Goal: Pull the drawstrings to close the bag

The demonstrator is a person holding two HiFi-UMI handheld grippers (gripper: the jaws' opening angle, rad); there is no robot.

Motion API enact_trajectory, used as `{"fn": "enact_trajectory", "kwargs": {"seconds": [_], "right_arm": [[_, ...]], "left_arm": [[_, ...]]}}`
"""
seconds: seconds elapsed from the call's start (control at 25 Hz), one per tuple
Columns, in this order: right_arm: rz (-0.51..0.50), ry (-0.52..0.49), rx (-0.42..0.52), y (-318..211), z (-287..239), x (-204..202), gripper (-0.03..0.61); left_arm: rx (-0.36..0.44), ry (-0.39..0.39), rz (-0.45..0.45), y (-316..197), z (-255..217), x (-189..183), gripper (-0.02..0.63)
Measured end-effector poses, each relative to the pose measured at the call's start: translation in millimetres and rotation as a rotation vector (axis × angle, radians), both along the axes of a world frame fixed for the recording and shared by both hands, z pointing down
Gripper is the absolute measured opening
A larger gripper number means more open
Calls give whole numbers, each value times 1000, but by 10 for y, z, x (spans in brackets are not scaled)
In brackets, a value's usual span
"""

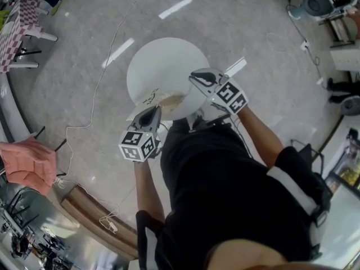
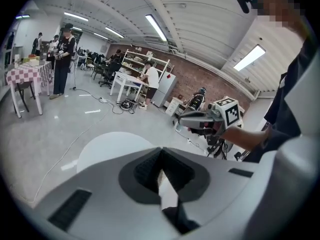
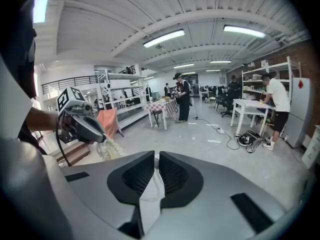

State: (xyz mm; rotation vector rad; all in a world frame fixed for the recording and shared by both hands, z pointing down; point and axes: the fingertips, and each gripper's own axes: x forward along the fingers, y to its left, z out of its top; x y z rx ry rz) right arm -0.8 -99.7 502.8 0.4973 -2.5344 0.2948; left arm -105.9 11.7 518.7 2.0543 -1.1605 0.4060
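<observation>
Drawstrings, white, two: one (image 2: 166, 193) pinched in the closed jaws of the left gripper (image 2: 161, 149); the other (image 3: 151, 196) pinched in the closed jaws of the right gripper (image 3: 156, 156); bag (image 1: 164, 99), cream cloth, hung gathered between both grippers over the near edge of a round white table (image 1: 163, 61); contents could not be seen; dark script on the bag was too small to read; each gripper's cube bore black-and-white square markers; pink cloth (image 1: 25, 165) lay well apart at left.
</observation>
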Motion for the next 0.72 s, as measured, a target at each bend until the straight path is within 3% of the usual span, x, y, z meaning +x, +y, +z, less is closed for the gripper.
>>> {"fn": "enact_trajectory", "kwargs": {"seconds": [0.36, 0.56, 0.72], "right_arm": [[-83, 19, -44, 377, 172, -73, 28], [-14, -10, -23, 246, 104, -9, 28], [62, -57, 8, 142, -30, 48, 28]], "left_arm": [[46, 46, -9, -94, -164, 41, 2], [94, 72, -37, -116, -223, 8, 2], [205, 23, -154, -223, -346, -71, 2]]}}
